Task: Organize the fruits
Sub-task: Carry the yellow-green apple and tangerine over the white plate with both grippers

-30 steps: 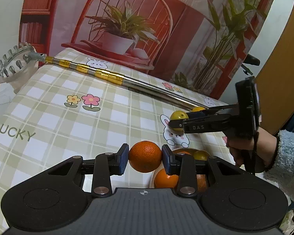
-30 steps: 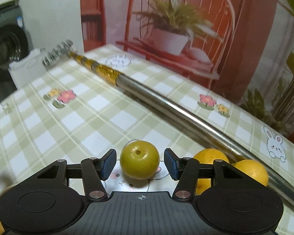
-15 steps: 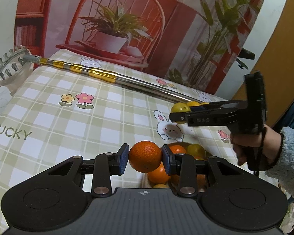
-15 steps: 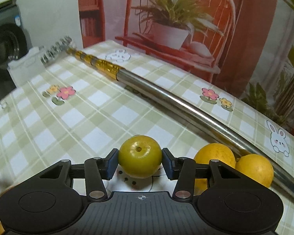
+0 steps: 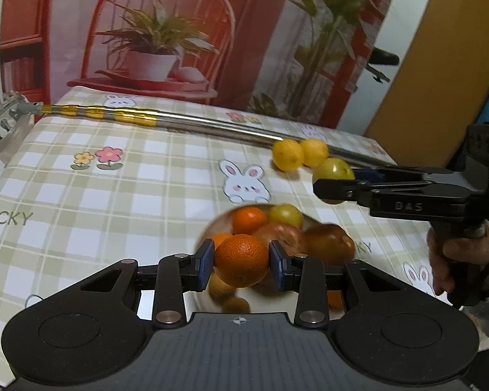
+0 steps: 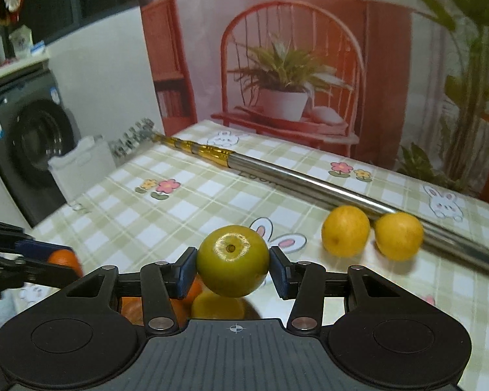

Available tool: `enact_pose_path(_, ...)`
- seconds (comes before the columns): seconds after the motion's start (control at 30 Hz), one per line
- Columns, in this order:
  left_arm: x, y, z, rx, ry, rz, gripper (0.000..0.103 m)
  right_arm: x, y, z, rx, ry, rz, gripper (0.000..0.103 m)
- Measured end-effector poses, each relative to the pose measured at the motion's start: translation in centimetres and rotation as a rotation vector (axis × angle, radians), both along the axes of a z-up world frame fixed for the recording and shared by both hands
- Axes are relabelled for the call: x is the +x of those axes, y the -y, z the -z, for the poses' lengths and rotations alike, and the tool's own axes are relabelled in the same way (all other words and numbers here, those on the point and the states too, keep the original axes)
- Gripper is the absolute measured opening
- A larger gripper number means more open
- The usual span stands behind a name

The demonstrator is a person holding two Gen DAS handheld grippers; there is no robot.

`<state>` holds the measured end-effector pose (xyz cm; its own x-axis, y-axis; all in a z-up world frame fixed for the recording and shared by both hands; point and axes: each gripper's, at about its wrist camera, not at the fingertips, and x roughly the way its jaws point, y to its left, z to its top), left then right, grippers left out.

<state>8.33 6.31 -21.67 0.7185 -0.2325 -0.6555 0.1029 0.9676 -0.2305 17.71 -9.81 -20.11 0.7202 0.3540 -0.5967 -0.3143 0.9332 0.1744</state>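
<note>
My left claw grips a round orange tangerine above a blurred bowl of mixed fruit. My right claw clamps a round yellow-green fruit above the checked-cloth desk, near two yellow lemons.

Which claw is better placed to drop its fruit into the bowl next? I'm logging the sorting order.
Left, probably. The left claw holds its orange directly above the bowl. The right claw grips the green fruit beyond the bowl's far edge.
</note>
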Motion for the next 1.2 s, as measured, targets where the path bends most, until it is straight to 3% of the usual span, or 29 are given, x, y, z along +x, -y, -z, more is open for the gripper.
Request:
enact_pose_path(0.27,-1.2,2.9,0.8,0.075,-0.039,0.071,0.038,-6.7,1.1,-0.7,0.056,0.058,0.063,0.044)
enact_pose_path(0.53,-1.7,3.7,2.1,0.125,-0.090,0.097,0.038,-10.9,0.4,1.3,0.142,0.020,0.067,0.044)
enact_pose_path(0.87,-1.1,3.5,4.3,0.105,-0.163,0.092,0.038,-12.7,-0.3,3.2,0.125,-0.046,0.047,0.044)
enact_pose_path(1.2,-1.1,3.1,4.5,0.099,-0.137,0.060,0.038,-12.3,-1.6,4.0,0.098,-0.088,-0.005,0.044)
